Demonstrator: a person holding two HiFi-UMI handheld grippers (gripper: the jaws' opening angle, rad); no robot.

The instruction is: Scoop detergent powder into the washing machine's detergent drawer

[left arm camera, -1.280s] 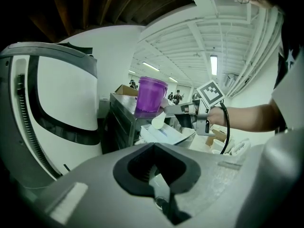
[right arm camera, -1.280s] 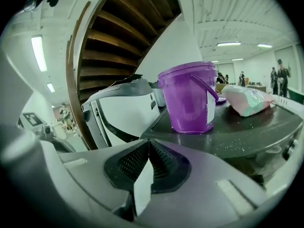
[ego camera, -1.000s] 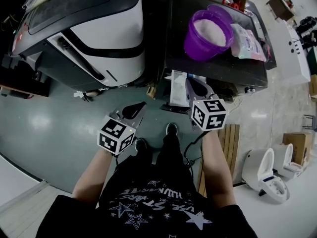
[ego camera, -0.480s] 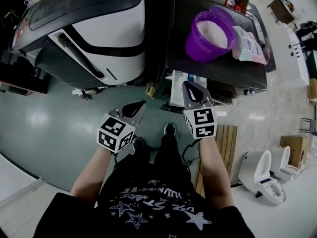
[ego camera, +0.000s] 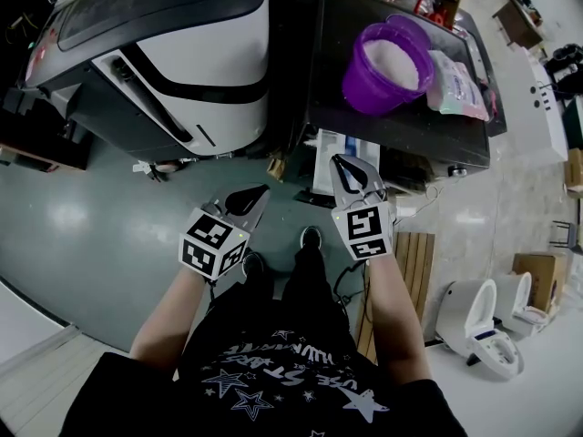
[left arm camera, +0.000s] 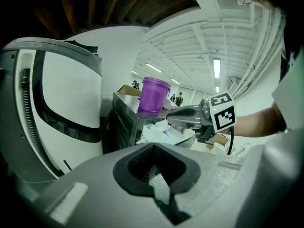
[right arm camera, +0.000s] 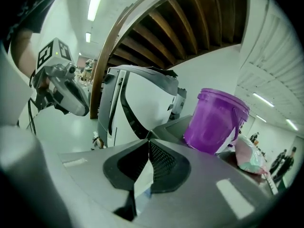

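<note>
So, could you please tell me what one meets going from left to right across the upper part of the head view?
The washing machine → purple bucket of white powder → pink and green bag.

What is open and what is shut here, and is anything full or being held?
purple bucket: upright, no lid on, holds white powder.
washing machine: top lid down.
pink bag: lying down beside the bucket.
left gripper: shut, holding nothing.
right gripper: shut, holding nothing.
</note>
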